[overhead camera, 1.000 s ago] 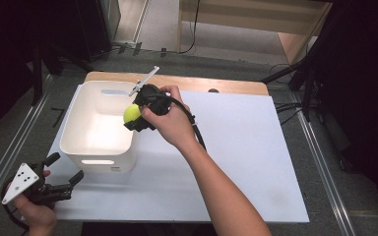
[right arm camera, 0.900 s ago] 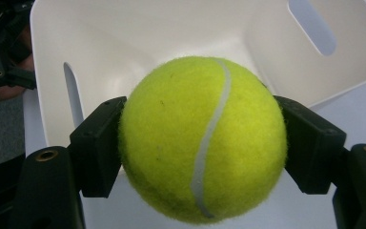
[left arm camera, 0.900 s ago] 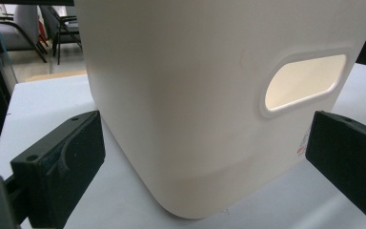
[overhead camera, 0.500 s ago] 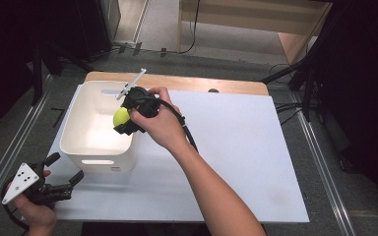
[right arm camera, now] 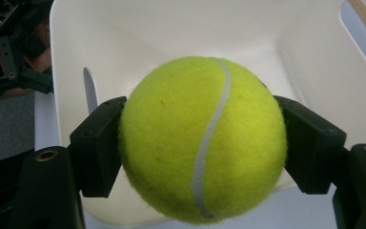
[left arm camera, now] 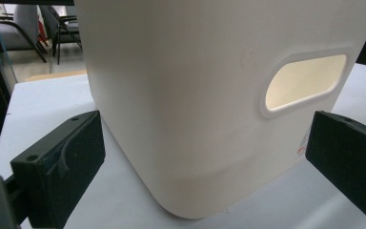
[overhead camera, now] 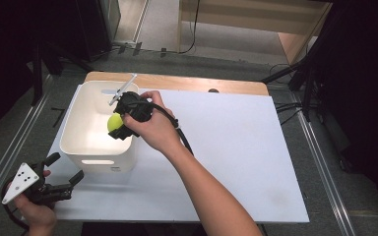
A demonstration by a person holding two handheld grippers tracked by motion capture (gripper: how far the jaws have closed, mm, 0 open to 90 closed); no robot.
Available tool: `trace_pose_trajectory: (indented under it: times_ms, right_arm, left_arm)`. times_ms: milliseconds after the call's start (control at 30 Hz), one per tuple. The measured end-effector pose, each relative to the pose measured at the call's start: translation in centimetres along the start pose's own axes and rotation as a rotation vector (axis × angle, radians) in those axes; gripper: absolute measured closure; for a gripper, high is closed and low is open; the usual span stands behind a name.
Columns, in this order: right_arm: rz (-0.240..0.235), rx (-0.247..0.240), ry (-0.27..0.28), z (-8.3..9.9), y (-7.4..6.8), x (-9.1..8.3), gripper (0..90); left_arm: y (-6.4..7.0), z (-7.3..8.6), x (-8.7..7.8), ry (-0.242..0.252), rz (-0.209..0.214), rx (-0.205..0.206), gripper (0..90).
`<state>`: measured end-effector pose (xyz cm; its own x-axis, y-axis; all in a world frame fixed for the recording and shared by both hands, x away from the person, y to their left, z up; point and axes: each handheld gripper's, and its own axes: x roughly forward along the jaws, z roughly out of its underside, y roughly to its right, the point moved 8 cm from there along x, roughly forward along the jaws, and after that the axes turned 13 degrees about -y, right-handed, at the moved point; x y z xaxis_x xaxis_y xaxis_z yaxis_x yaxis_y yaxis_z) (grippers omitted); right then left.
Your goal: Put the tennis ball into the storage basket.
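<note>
my right gripper is clamping the tennis ball between both jaws, holding it over the white bin at the table's ten o'clock. my left gripper is hanging with jaws spread, empty, at seven o'clock, facing the bin's handle slot.

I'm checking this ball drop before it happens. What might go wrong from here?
1. The tennis ball, clamped in the right gripper, hangs just inside the white bin's right rim; released there it may clip the rim or bounce back out.
2. The left gripper is open and points at the bin's near corner without touching it, so nothing steadies the bin if it gets knocked.
</note>
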<state>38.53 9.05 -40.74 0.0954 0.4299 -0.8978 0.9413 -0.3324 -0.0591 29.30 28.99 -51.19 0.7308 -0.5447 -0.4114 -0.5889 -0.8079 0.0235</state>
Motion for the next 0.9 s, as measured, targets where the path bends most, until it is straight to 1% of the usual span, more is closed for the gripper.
trace_pose_trajectory:
  times_ms: [33,67,100,233,400,433,600,800,867,900]
  right_arm:
    - [-0.003,0.003,-0.008,0.0,-0.1,0.1,23.5]
    - [-0.001,-0.011,-0.007,-0.1,-0.1,0.3,23.5]
    - [-0.003,-0.005,-0.013,-0.1,-0.3,0.5,23.5]
    - [-0.003,-0.02,-0.029,-0.1,-0.5,1.0,23.5]
    - [-0.008,-0.021,-0.042,-0.1,-0.7,1.6,23.5]
    - [-0.007,-0.029,-0.046,0.0,-0.6,1.7,23.5]
    - [-0.011,-0.019,-0.056,0.2,-0.7,2.3,23.5]
    - [-0.008,-0.028,-0.082,0.6,-0.6,2.9,23.5]
    - [-0.014,-0.025,-0.086,0.8,-0.7,3.0,23.4]
    - [-0.008,-0.02,-0.092,0.8,-0.7,3.1,23.4]
  left_arm:
    - [0.0,0.0,0.0,0.0,0.0,0.0,0.0]
    - [0.0,0.0,0.0,0.0,0.0,-0.001,0.0]
    - [0.0,0.0,0.0,0.001,0.0,-0.002,0.0]
    - [0.0,0.0,0.0,0.0,0.0,-0.001,0.0]
    - [0.0,0.0,0.0,0.0,0.003,0.0,0.0]
    - [0.0,0.0,0.0,0.0,0.003,0.001,0.0]
    - [0.0,0.0,0.0,-0.001,0.002,0.001,0.0]
    - [0.0,0.0,0.0,0.0,0.003,0.0,0.0]
    - [0.0,0.0,0.0,-0.001,0.003,0.002,0.0]
    - [0.0,0.0,0.0,0.0,0.003,0.0,0.0]
